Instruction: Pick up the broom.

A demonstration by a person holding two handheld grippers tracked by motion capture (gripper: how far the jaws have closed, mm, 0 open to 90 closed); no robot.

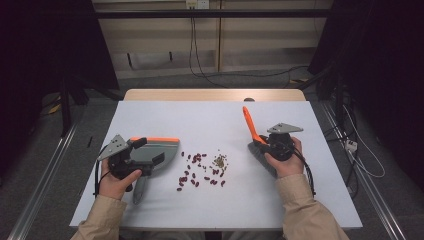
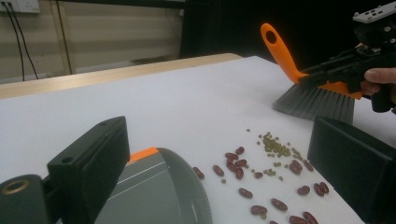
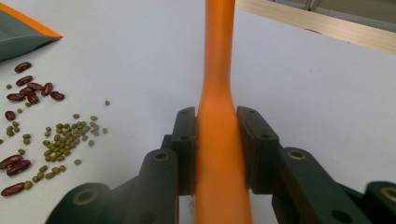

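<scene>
The white table [image 1: 215, 125] is smooth and matte, a plain surface on which anything spilled stands out. On its near left lies the grey dustpan [image 1: 155, 152], a shallow plastic scoop with an orange strip along one edge; its mouth faces right toward the spill, apparently to receive what is swept in. The left gripper [image 2: 219, 172] hovers over the pan with its jaws spread wide and nothing between them. At the right, the right gripper [image 3: 217, 149] is clamped on the smooth orange handle of the brush [image 1: 256, 137], which tilts so its grey bristles meet the table just right of the spill, looking ready to sweep leftward. Between pan and brush lie glossy oval red beans [image 1: 192, 172] and a cluster of tiny round green beans [image 1: 219, 161].
</scene>
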